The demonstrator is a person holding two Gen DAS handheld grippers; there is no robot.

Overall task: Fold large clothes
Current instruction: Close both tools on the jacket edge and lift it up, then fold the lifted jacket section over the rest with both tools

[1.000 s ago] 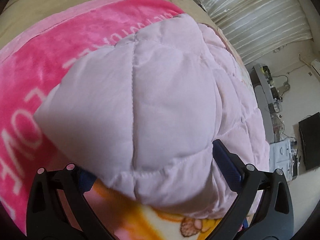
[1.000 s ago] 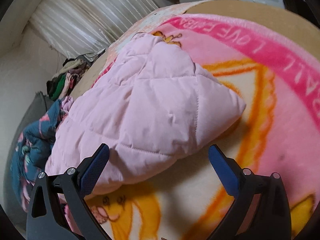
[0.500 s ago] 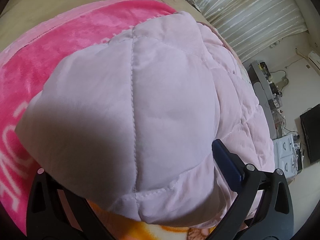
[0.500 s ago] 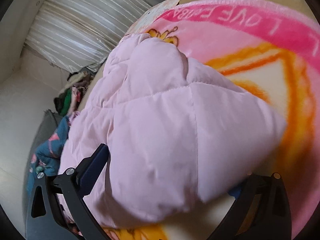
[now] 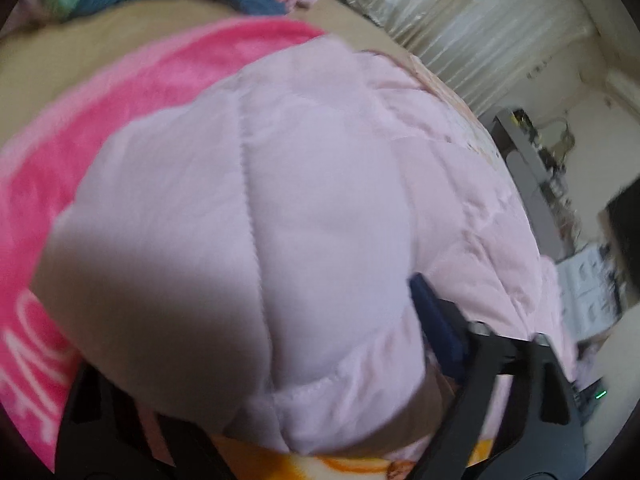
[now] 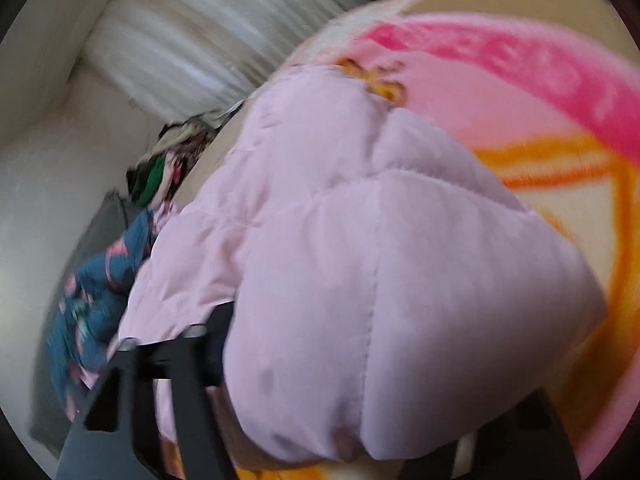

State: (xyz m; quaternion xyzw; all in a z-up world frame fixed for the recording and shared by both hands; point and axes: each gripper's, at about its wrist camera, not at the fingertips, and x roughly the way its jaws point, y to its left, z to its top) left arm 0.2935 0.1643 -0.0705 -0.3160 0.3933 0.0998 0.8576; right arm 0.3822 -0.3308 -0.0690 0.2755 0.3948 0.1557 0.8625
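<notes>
A pale pink quilted jacket (image 5: 300, 200) lies bunched on a bright pink blanket (image 5: 140, 92) with white letters and orange drawings. My left gripper (image 5: 276, 340) has one puffy corner between its jaws, which are closing. Its right blue pad (image 5: 436, 320) presses into the fabric, and the jacket covers its left finger. In the right wrist view the jacket (image 6: 360, 260) bulges over my right gripper (image 6: 380, 360), whose jaws are also closing on another corner. The left finger (image 6: 216, 332) of that gripper digs into the padding, and the right one is mostly hidden. Both views are blurred.
A heap of dark blue patterned clothes (image 6: 92, 300) lies beside the jacket, with more garments (image 6: 168, 168) behind it. A pale striped curtain (image 5: 480, 20) hangs at the far side. Shelves with clutter (image 5: 532, 160) and a black screen (image 5: 624, 240) stand beyond the bed's edge.
Both grippers pushed forward over the jacket's corners and their jaws narrowed onto the padding. The jacket now fills each view and hides one finger of each gripper.
</notes>
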